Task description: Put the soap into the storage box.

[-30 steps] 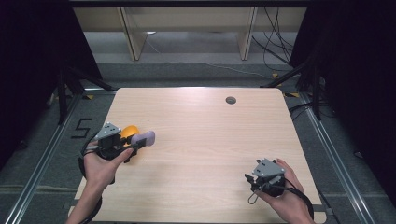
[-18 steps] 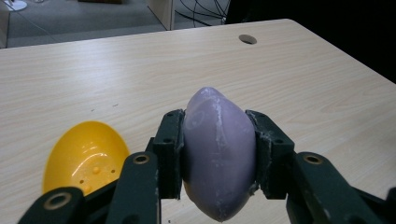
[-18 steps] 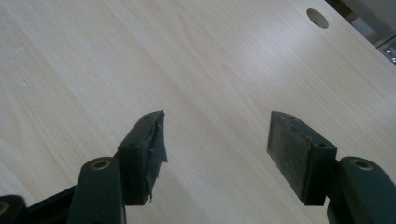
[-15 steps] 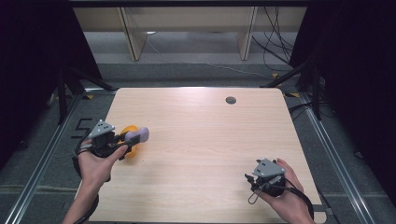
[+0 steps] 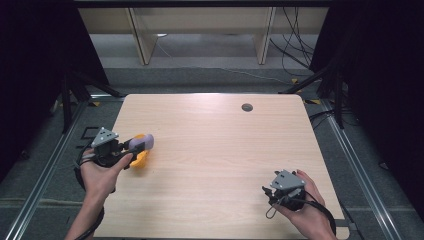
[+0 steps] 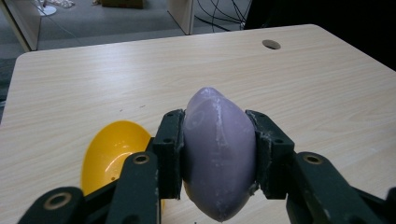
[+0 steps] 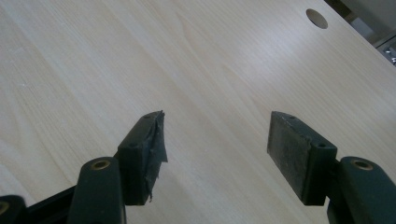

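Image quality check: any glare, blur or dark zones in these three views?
High view: table evenly lit, soft glare near its far edge, surroundings black. Left gripper view: purple object sharp, faint sheen; near claw arms soft. Right gripper view: wood grain crisp, open claw slightly blurred at bottom.

Each gripper has two black jaws with flat pads and round brass-coloured screws. The left gripper [image 5: 125, 148] and the right gripper [image 5: 272, 195] each carry a grey three-cornered plate and trail a black cable. The person's arms are bare, with no sleeves.

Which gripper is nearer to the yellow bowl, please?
Left. The left gripper hangs directly over the yellow bowl; the right gripper sits far across the table.
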Demonstrator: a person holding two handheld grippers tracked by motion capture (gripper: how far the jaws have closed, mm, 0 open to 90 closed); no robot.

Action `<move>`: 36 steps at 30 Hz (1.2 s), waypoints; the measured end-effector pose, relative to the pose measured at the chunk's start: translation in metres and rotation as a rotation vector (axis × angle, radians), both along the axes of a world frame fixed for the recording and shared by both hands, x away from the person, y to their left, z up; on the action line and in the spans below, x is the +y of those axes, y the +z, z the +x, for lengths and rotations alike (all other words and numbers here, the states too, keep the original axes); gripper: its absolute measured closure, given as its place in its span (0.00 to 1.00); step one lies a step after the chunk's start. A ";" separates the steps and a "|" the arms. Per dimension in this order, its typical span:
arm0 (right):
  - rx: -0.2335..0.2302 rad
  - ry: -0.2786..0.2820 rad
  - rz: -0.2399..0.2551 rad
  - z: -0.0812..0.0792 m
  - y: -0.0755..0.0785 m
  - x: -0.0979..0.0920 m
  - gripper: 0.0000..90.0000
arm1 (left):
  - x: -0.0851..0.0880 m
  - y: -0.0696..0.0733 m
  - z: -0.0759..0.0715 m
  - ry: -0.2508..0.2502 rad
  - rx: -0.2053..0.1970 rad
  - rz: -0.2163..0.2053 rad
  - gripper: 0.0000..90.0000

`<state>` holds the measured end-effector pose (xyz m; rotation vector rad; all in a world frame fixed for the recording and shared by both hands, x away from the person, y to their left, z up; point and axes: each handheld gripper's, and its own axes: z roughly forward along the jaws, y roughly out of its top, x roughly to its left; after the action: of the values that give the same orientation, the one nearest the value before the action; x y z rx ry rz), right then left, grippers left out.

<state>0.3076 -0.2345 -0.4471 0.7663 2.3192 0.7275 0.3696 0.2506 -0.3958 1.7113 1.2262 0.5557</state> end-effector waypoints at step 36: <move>0.003 -0.004 0.000 0.000 0.000 0.000 0.42 | 0.013 -0.015 0.009 0.141 -0.012 0.058 0.65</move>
<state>0.3075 -0.2346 -0.4472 0.7719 2.3194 0.7250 0.3783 0.2637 -0.4110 1.6750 1.3409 0.6909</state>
